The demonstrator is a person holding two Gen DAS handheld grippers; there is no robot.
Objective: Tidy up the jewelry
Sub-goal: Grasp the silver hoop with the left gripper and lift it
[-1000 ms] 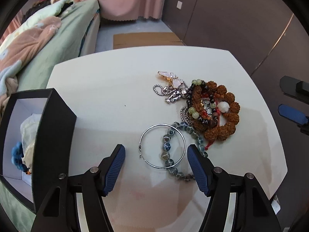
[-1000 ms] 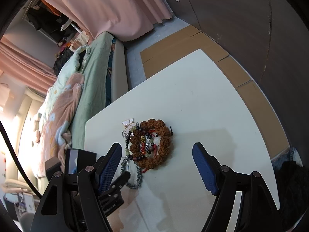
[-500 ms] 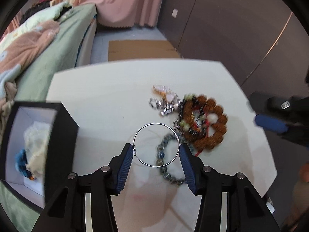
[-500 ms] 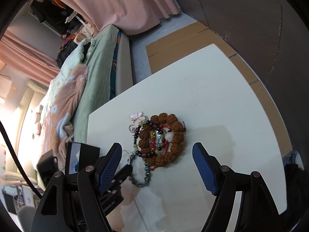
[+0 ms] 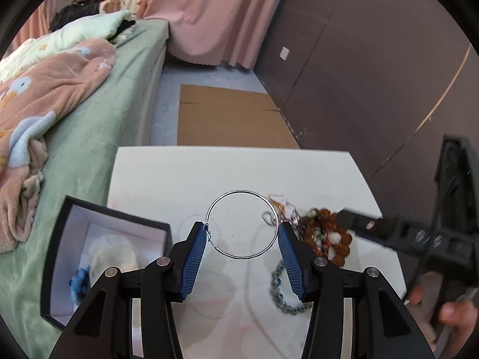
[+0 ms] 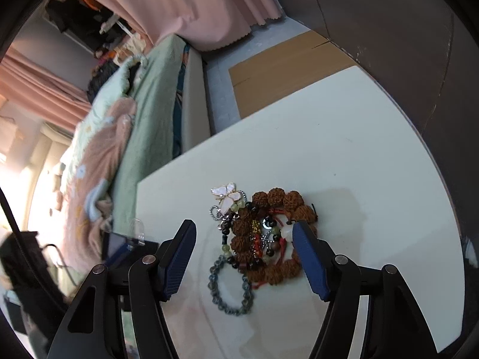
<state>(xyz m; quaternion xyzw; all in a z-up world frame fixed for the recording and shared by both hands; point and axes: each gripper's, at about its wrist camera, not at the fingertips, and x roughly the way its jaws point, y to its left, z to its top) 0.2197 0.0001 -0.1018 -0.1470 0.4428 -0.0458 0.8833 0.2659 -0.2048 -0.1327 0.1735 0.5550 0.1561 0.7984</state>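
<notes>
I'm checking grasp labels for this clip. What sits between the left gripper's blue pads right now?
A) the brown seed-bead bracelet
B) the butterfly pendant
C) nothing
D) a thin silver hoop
D: in the left wrist view the thin silver hoop spans the left gripper, its sides touching both pads, while the brown seed-bead bracelet lies on the table.

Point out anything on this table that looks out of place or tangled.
The bracelets and chains lie heaped on the white table, strands crossing, instead of sorted. The silver hoop is clamped between the left gripper jaws.
</notes>
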